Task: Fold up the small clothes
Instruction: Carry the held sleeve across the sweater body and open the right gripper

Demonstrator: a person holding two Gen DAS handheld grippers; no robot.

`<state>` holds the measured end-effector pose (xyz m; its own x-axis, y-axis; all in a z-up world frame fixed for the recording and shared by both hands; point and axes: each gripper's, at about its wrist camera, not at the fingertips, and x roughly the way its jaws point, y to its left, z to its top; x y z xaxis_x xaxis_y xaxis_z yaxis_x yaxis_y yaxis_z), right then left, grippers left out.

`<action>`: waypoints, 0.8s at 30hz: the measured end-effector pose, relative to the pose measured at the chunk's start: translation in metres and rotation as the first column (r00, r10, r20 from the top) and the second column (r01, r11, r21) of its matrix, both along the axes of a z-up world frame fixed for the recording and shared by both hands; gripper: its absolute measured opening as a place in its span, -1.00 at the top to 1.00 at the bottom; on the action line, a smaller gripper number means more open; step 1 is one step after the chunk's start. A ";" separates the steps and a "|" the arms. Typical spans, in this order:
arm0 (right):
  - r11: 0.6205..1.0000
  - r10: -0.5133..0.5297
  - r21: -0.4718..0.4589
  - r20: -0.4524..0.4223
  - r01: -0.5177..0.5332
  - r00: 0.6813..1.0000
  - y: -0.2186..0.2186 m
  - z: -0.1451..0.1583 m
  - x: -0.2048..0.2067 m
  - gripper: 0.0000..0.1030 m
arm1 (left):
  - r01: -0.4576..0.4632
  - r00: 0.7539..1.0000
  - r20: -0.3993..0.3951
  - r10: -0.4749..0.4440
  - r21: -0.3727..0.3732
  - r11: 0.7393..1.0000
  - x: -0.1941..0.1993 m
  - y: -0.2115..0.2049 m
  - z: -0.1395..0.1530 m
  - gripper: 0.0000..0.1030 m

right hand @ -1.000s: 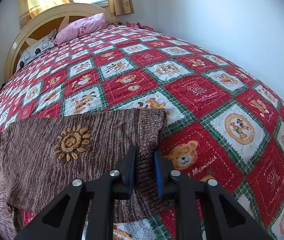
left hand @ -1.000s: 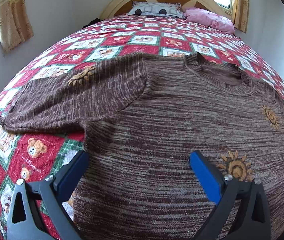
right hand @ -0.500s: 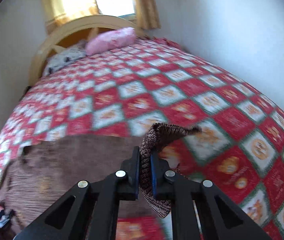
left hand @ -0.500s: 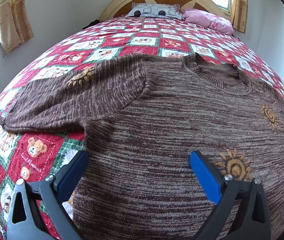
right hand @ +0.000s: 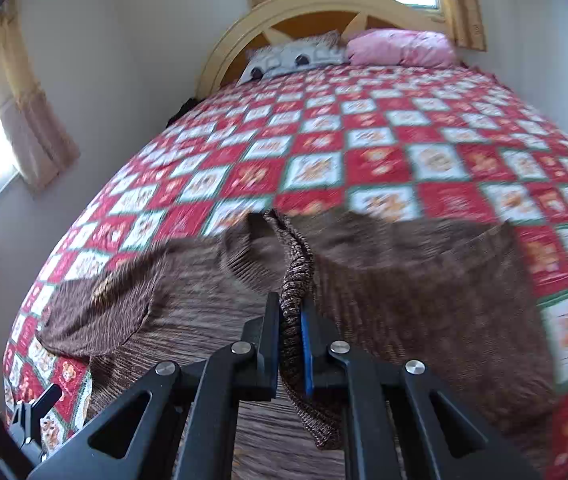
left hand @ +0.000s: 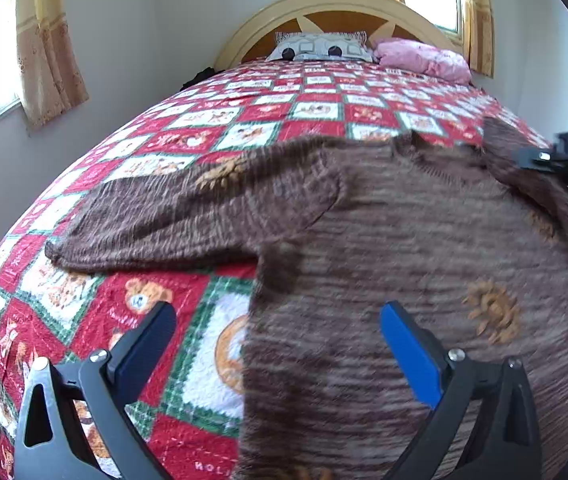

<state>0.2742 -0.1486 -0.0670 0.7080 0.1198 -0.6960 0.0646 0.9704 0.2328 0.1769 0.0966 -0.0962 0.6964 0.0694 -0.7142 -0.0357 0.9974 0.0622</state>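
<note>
A brown knitted sweater [left hand: 403,232] lies spread across the foot half of the bed [left hand: 315,96], on a red, white and green patchwork quilt [right hand: 383,152], its neckline toward the headboard [right hand: 315,12]. One sleeve [left hand: 172,220] stretches flat toward the bed's left edge as the left wrist view shows it, a tan sunflower motif near its shoulder. The left hand-held gripper [left hand: 278,344] hovers over the sweater's side edge with its jaws standing wide, one blue pad over the quilt and the other over the knit body, nothing between them pressed. The right hand-held gripper [right hand: 291,336] is clamped narrow on the cuff of the other sleeve [right hand: 295,280], the ribbed knit pinched between its pads and hanging below them, the sleeve lifted off the quilt and carried in over the sweater's body near the neckline [right hand: 252,256]. In the left wrist view the same gripper shows at the right edge, with the raised sleeve draped from it. A grey patterned pillow [left hand: 319,46] and a pink pillow [left hand: 423,58] sit against the headboard, well apart from the sweater
</note>
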 end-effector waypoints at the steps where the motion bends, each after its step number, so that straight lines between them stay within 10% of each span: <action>1: 1.000 0.013 0.012 -0.007 -0.013 1.000 0.009 -0.007 0.004 0.84 | 0.001 1.000 -0.010 -0.001 -0.016 1.000 0.000 0.001 -0.002 -1.00; 16: 0.997 0.076 0.009 -0.040 -0.075 0.996 0.066 -0.044 0.042 0.82 | 0.006 0.998 -0.067 -0.011 -0.085 0.996 0.008 0.006 -0.015 -1.00; 24: 0.948 0.193 0.257 0.009 -0.189 0.981 0.047 -0.030 0.032 0.57 | 0.010 0.997 -0.074 -0.016 -0.091 0.996 0.008 0.006 -0.017 -1.00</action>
<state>0.3059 -0.1019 -0.0968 0.6438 0.4268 -0.6351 -0.1105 0.8732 0.4747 0.1848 0.1030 -0.1136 0.6414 -0.0069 -0.7672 -0.0214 0.9994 -0.0269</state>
